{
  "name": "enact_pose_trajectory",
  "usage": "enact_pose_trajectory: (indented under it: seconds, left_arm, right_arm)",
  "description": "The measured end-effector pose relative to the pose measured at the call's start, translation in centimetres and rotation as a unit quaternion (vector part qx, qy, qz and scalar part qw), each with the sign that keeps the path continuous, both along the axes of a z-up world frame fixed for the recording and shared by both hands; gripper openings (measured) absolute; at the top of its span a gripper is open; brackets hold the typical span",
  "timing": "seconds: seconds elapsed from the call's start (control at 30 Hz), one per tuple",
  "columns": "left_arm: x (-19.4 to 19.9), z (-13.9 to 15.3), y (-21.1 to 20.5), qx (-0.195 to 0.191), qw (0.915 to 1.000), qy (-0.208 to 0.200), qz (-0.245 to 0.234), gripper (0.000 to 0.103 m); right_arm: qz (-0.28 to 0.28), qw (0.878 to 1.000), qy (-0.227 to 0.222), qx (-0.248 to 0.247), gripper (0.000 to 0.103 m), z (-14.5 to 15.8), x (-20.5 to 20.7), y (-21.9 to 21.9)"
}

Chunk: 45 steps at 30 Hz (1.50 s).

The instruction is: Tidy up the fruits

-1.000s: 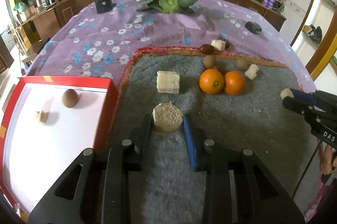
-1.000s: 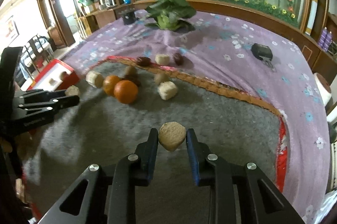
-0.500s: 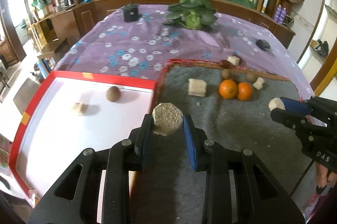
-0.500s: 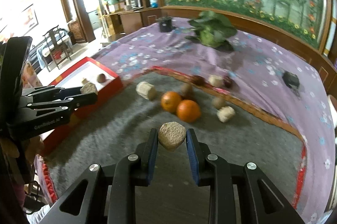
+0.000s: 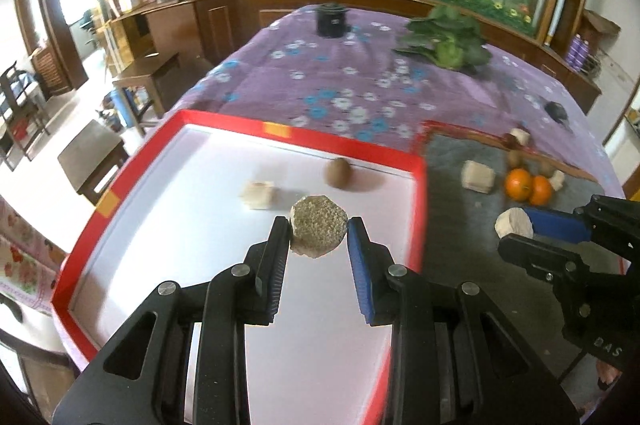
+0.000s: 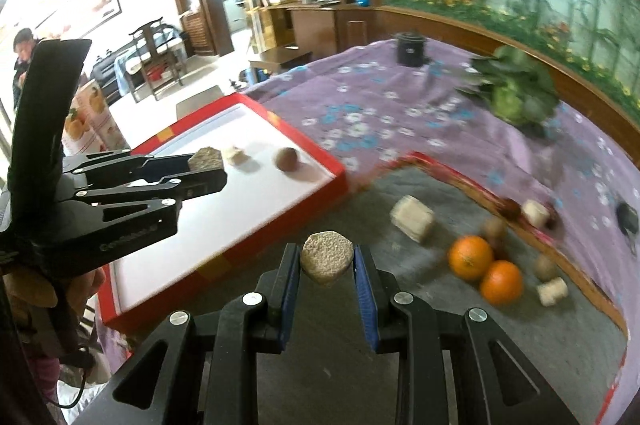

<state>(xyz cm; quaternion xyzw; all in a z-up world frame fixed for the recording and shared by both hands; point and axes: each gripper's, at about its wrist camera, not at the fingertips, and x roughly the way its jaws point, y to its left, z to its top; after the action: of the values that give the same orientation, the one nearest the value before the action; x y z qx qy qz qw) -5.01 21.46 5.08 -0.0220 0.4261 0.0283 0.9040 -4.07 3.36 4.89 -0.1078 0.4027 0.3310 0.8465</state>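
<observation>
My left gripper is shut on a tan grainy chunk and holds it above the white floor of the red-rimmed tray. The tray holds a brown round fruit and a pale cube. My right gripper is shut on a second tan grainy chunk above the grey mat, just right of the tray. It also shows in the left wrist view. Two oranges lie on the mat.
On the grey mat lie a pale block, small brown fruits and pale pieces near its red border. A leafy plant and a black pot stand on the purple floral cloth. Chairs and benches stand beyond the table's left edge.
Both grippers have swung left with their chunks. The left one has gone from over the mat's edge to over the tray. The right one has neared the tray.
</observation>
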Motion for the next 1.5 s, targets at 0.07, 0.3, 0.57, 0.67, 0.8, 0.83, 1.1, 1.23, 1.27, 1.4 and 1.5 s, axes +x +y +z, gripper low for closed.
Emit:
enact_pose_trajectory:
  seconds: [0.07,0.3,0.57,0.67,0.8,0.83,1.1,1.23,1.27,1.4,1.5]
  left_arm:
    - [0.1,-0.2,1.2,0.0,0.9999,0.004,0.013,0.029]
    - [0.4,-1.6,4.3,-0.01,0.9987,0.022,0.046,0.029]
    - [0.8,-2.6,5.1,-0.014,0.9976,0.037,0.056,0.029]
    - [1.1,-3.0,5.2,-0.012,0.9967,0.048,0.064,0.03]
    - [1.2,-3.4,5.6,-0.011,0.995,0.058,0.081,0.031]
    - [1.2,-3.4,5.7,-0.008,0.9948,0.057,0.084,0.033]
    - [0.6,-2.4,5.0,-0.006,0.9952,0.032,0.093,0.062]
    - [0.5,-1.8,3.5,-0.003,0.9963,0.024,0.083,0.062]
    - [0.4,-1.6,3.0,-0.005,0.9967,0.022,0.078,0.062]
    - [0.3,-0.9,0.7,-0.012,0.9983,0.015,0.055,0.062]
    - [0.3,-0.4,-1.2,-0.011,0.9992,0.01,0.038,0.062]
  right_arm:
    - [0.013,1.0,0.002,0.0,0.026,0.0,0.1,1.3]
    - [0.053,0.998,0.014,-0.011,0.026,-0.9,1.2,5.8]
    - [0.059,0.997,0.041,-0.029,0.026,-3.6,3.9,8.9]
    - [0.06,0.997,0.041,-0.028,0.027,-4.4,4.3,9.4]
    - [0.059,0.998,0.033,-0.016,0.027,-4.6,4.3,9.5]
    - [0.06,0.998,0.034,-0.013,0.028,-4.6,4.4,9.5]
    - [0.048,0.999,-0.004,0.025,0.047,-2.3,2.7,7.0]
    - [0.01,0.999,-0.017,0.036,0.059,-0.8,1.9,4.0]
    - [0.004,0.999,-0.018,0.037,0.061,-0.6,1.9,3.3]
    - [-0.025,0.999,-0.026,0.038,0.061,-0.1,1.4,0.0]
    - [-0.035,0.998,-0.038,0.03,0.062,0.0,0.4,-2.6]
